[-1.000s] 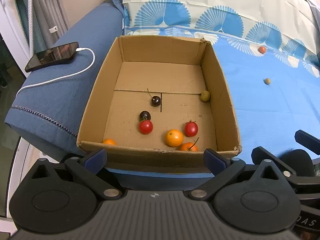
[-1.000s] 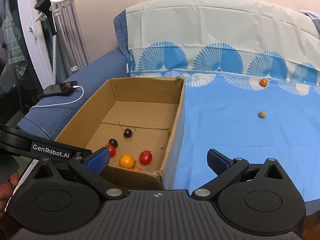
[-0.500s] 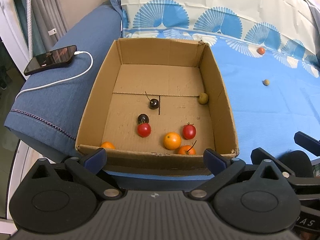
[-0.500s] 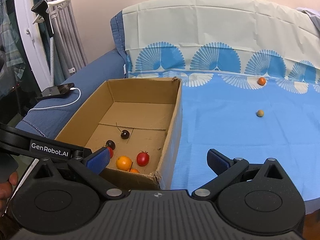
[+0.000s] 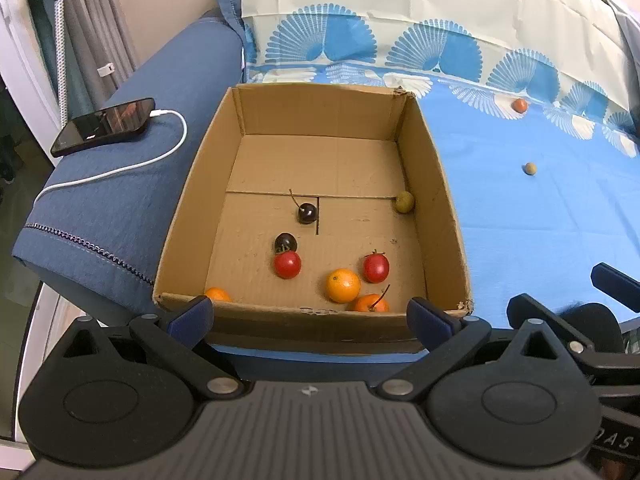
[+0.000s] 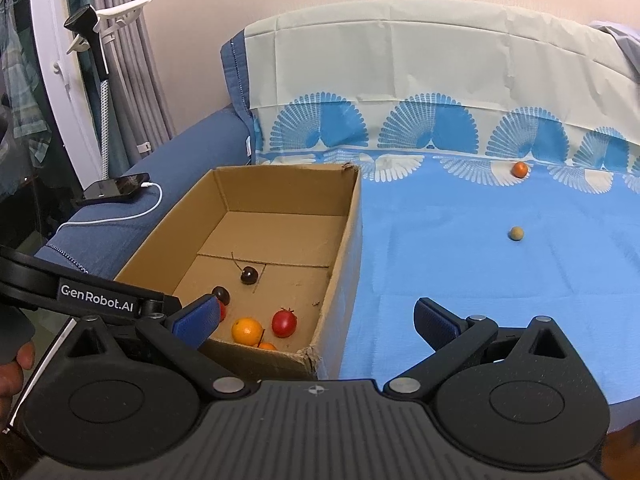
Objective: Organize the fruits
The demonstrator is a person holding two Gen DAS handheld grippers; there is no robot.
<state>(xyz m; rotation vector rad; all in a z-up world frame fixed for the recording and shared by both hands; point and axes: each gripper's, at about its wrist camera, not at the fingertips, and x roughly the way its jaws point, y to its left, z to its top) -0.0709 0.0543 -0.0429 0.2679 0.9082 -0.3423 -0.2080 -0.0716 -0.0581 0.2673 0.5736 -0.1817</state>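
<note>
An open cardboard box [image 5: 440,200] [image 6: 344,248] sits on the blue cloth and holds several fruits: two dark cherries [image 5: 307,213], two red tomatoes [image 5: 376,267], oranges [image 5: 342,285] and a green fruit [image 5: 404,202]. Two fruits lie loose on the cloth: an orange one [image 6: 520,169] [image 5: 519,105] far back and a tan one [image 6: 516,233] [image 5: 530,168] nearer. My left gripper [image 5: 310,314] is open and empty at the box's near wall. My right gripper [image 6: 316,322] is open and empty, over the box's near right corner.
A phone [image 5: 105,125] on a white charging cable lies on the blue sofa arm [image 5: 120,184] left of the box. The cloth-covered backrest [image 6: 420,72] rises behind. A lamp stand [image 6: 100,64] and curtain are at far left.
Both grippers have drawn back and risen slightly, so the box and loose fruits sit a little farther away. Both stay open. No fruit has moved.
</note>
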